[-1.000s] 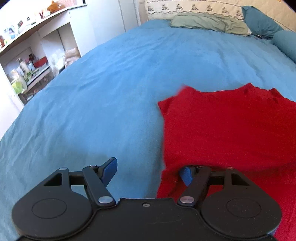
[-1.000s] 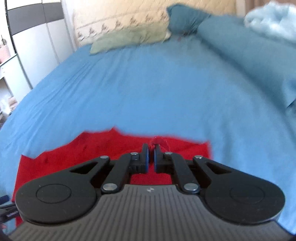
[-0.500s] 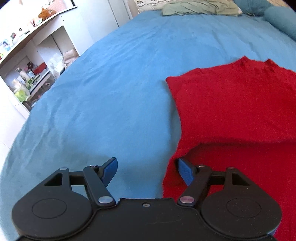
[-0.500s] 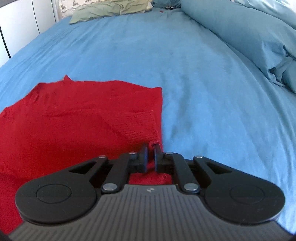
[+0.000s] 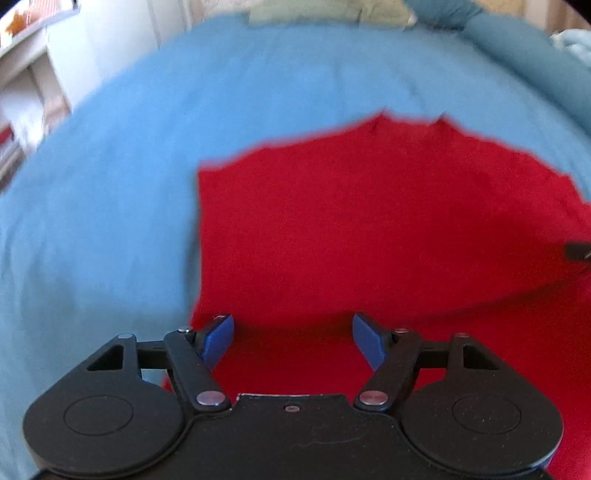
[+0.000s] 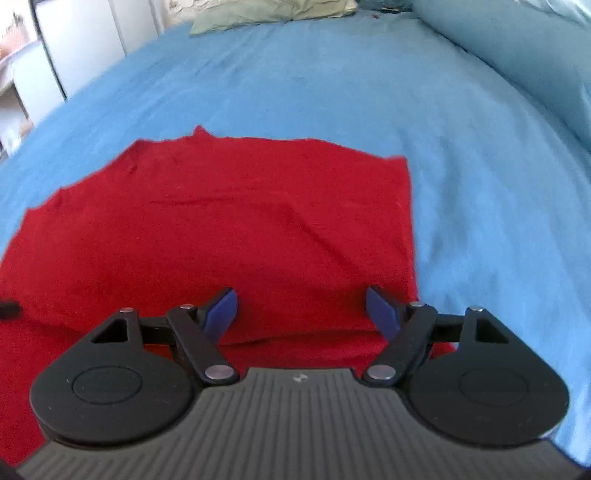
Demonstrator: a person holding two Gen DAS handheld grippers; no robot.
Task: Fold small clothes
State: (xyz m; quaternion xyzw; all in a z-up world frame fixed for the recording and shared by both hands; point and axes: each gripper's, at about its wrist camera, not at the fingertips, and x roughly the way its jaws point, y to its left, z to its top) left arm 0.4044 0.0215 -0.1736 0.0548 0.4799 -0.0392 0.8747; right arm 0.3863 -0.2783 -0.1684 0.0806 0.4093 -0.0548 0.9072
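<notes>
Bedding fills both views: a blue sheet (image 6: 332, 92) runs up to a pale green pillow (image 6: 273, 13) at twelve o'clock, and a blue duvet (image 6: 517, 48) is bunched at two o'clock in the right wrist view. On the sheet lies the red garment (image 6: 221, 229), folded over itself so that an upper layer ends in an edge just ahead of both tools (the left wrist view is blurred, so we cannot read its weave there). We see white shelving (image 5: 26, 85) at ten o'clock from the left wrist. Our right gripper (image 6: 301, 308) has just been opening; its blue pads (image 6: 219, 314) stand wide apart over the garment's right edge, pressing nothing. Our left gripper (image 5: 291, 338) is likewise released, pads (image 5: 218, 338) spread above the garment's left edge at six o'clock.
</notes>
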